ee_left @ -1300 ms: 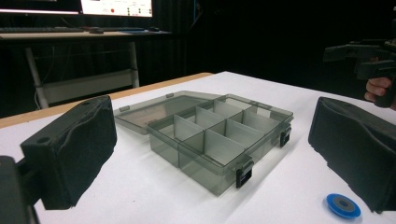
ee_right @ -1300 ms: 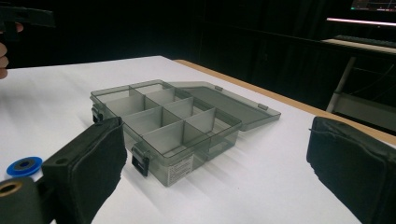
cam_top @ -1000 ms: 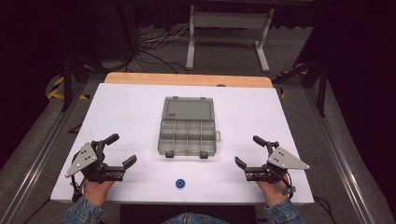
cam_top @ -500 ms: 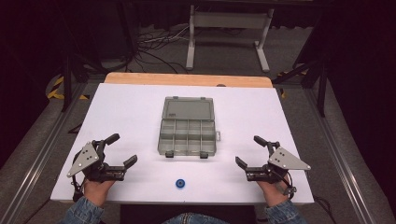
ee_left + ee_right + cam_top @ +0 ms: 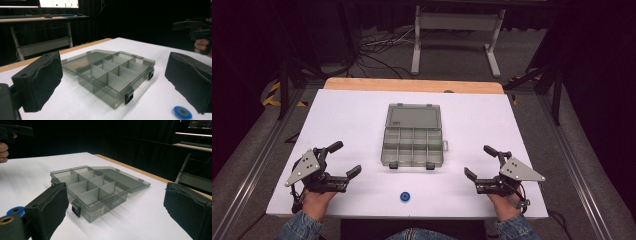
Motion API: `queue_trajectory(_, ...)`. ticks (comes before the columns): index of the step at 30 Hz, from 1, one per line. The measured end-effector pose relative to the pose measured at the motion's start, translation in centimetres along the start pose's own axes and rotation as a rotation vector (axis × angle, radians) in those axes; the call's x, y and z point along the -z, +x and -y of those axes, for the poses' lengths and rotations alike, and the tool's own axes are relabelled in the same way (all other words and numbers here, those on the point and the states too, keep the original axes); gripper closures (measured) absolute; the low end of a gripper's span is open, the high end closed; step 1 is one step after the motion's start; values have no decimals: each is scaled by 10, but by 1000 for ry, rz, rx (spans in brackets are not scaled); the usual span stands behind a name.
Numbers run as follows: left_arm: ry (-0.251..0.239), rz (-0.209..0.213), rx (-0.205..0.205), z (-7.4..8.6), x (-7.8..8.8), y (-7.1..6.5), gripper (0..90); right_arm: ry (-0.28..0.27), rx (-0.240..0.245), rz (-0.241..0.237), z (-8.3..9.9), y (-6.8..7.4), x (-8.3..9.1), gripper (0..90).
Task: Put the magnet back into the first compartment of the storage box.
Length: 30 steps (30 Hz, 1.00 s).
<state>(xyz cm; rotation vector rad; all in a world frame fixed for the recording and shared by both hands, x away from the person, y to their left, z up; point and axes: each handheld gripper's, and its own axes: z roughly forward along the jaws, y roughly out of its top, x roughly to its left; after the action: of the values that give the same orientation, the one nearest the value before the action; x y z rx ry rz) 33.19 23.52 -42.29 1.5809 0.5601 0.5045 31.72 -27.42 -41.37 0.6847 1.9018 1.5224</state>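
Nothing much moved over the last second, so work hasn't begun: left gripper [image 5: 343, 159] and right gripper [image 5: 478, 161] hover near-left and near-right, jaws apart on nothing, flanking one open organizer box [image 5: 412, 135] mid-table (eight empty compartments), with one blue ring [image 5: 405, 196] near the front edge.

A lab: dark room, cables [image 5: 377, 47] on floor, monitor [image 5: 58, 3] on desk.

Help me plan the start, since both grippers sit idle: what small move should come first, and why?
Probably reach the left hand-held gripper toward the blue ring. Both it and the right hand-held gripper are open and empty, the compartment box lies open with bare cells, and the ring lies loose on the table's near edge.
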Motion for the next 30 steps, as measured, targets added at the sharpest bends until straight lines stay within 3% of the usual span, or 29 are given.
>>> queue_trajectory(6,-31,14,10,-8,-4,-3,22,0,-1,2,0,0,0,63)
queue_trajectory(16,-27,32,-22,-15,-9,-7,22,6,-10,-1,1,0,-1,63)
queue_trajectory(30,-24,122,-13,-23,-39,-22,23,5,-12,-2,1,0,-1,63)
